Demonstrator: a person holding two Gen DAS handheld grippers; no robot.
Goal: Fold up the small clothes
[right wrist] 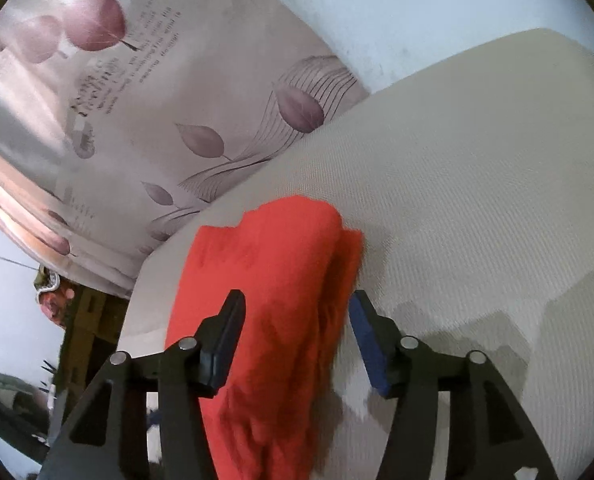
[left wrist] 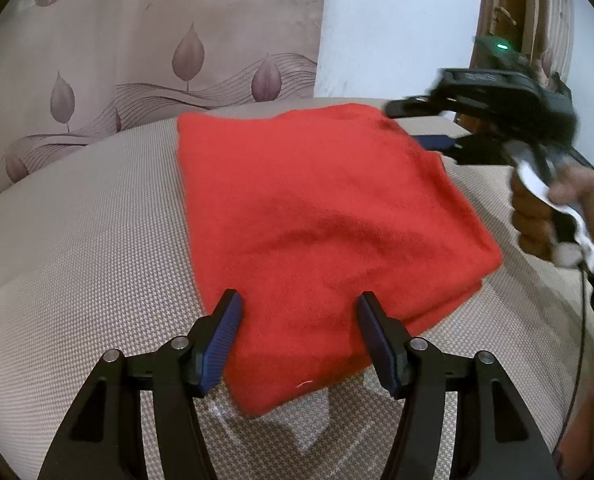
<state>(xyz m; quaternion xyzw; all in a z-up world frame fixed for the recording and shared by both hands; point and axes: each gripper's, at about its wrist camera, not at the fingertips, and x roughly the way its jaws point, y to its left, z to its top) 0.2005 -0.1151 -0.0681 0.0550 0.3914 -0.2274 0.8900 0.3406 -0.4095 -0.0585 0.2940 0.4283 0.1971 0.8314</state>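
The folded red cloth (left wrist: 317, 216) lies on a beige woven bed (left wrist: 77, 260); its near corner sits between the spread fingers of the left hand-held gripper (left wrist: 297, 336), the pads clear of it; the right hand-held gripper (right wrist: 295, 336), jaws also parted, straddles the cloth's thick folded edge without pinching; a hand (left wrist: 553, 212) grips its handle, blurred; a leaf-print curtain (left wrist: 137, 60) hangs beyond.

Leaf-print curtain (left wrist: 145, 52) beside white wall (left wrist: 397, 28); perhaps a wooden door (left wrist: 497, 12).
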